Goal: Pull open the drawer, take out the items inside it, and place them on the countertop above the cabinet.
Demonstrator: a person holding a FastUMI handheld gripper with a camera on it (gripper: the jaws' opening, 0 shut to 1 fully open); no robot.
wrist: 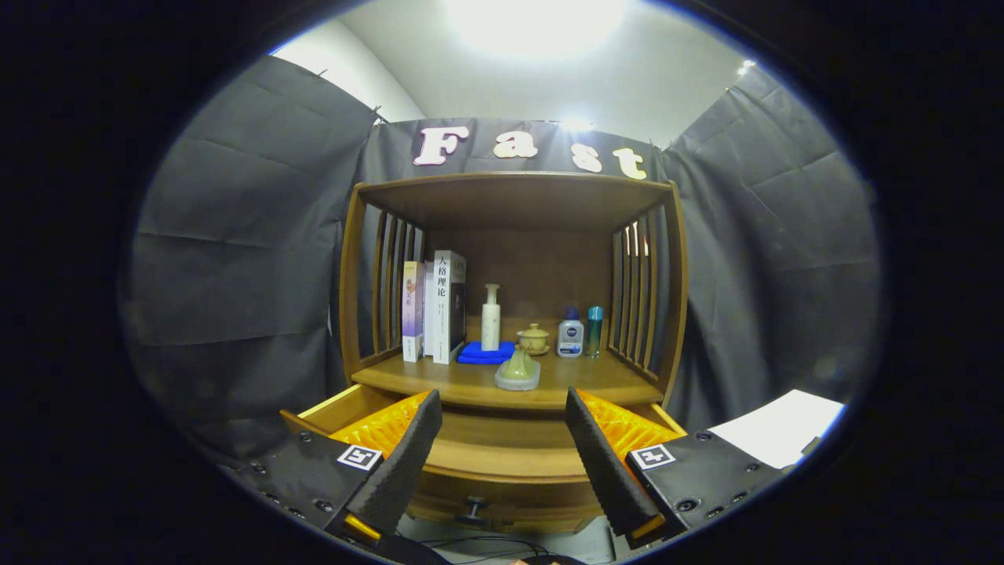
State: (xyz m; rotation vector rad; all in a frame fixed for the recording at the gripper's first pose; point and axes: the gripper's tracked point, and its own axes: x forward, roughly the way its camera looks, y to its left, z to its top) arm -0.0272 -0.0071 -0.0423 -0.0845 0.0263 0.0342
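Tool (pixel 502 455) spread wide, nothing held, above pulled-out wood drawer (pixel 502 463) w/ round knob (pixel 473 512); slatted-side cabinet (pixel 514 314) beyond.

The gripper (pixel 502 463) fingers (pixel 404 463), spread wide apart and holding nothing, hide the drawer (pixel 502 455) corners at 9 and 3 o'clock, and much of its inside cannot be seen. A white sheet (pixel 776 428) at 4 o'clock is cut off. The knob (pixel 473 514) at 6 o'clock is dim.
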